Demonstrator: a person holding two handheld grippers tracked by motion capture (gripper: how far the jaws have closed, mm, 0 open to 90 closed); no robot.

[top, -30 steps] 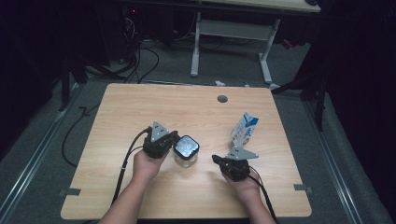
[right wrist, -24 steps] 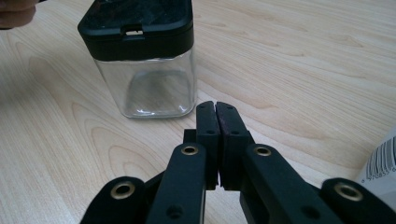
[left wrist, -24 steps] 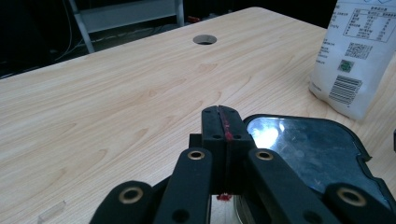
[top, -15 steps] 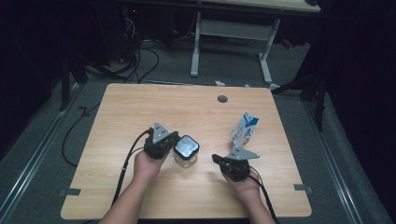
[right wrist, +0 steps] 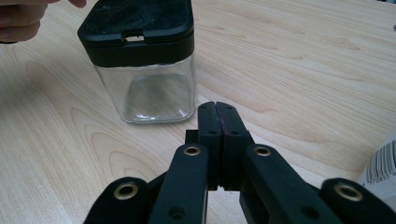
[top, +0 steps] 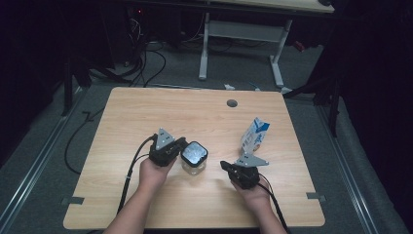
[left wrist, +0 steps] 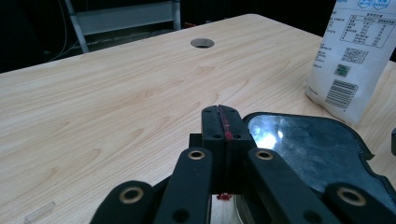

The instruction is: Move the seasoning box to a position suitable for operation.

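A clear square glass jar [top: 194,161] [right wrist: 147,88] with a black lid [left wrist: 317,149] stands on the wooden table [top: 195,117] near its front middle. My left gripper [top: 181,146] [left wrist: 223,116] rests just left of the jar, jaws pressed together with nothing between them. My right gripper [top: 225,165] [right wrist: 218,114] lies to the jar's right, pointing at it, its jaws also shut and empty. A white and blue carton [top: 254,136] [left wrist: 355,56] stands upright behind the right gripper.
A round cable hole [top: 232,103] [left wrist: 202,43] sits near the table's far edge. Cables trail from both grippers toward the front edge. A white desk frame [top: 243,39] and floor cables lie beyond the table.
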